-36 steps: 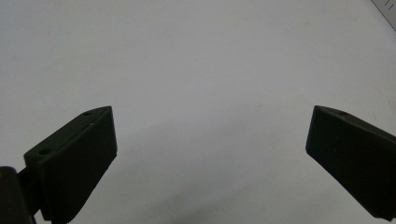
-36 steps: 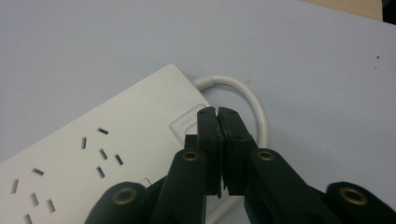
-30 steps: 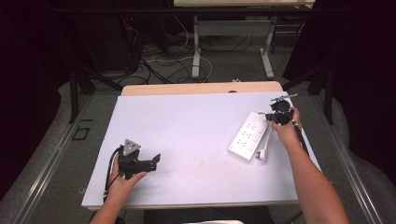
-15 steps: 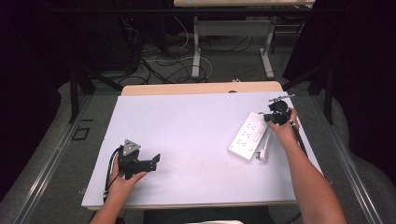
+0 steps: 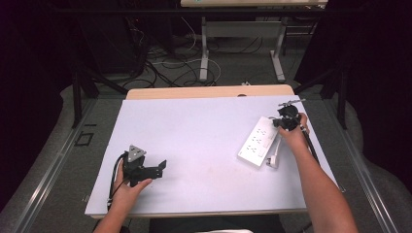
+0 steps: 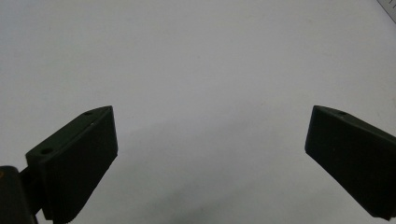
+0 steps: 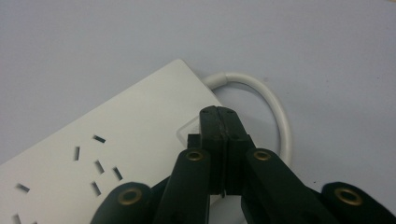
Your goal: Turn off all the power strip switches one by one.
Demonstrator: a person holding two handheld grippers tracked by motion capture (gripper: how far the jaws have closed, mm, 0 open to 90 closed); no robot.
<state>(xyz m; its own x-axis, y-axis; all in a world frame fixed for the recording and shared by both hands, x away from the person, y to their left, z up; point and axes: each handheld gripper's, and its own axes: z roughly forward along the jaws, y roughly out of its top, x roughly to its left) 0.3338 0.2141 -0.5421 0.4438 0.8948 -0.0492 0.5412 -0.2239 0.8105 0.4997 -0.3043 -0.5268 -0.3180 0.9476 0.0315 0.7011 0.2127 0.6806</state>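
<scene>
High view has a white power strip (image 5: 258, 141) lying flat at the right side of the pale table (image 5: 194, 126), angled, with its white cable (image 5: 275, 153) looping round the near-right edge of the strip to a plug just beside it. The right gripper (image 5: 281, 122) sits at the strip's far end, and in the right gripper view (image 7: 223, 122) its jaws are pressed fully together with nothing between them, tips parked right over the little square rocker switch (image 7: 189, 133) at the cable end of the strip. Can't tell for sure whether the tips are actually touching the switch or just above it. So this looks like the switch-pressing step: closed jaws used as a poker, not a grab. The left gripper (image 5: 156, 168) is well apart from the strip, resting near the table's front-left, jaws spread wide over bare tabletop in the left gripper view (image 6: 210, 154), holding nothing. Next move probably calls for a short straight push down onto the switch. The strip is light and isn't pinned by anything, so pushing off-centre could tip or slide it; the idle left gripper could come over and steady the strip's near end.
</scene>
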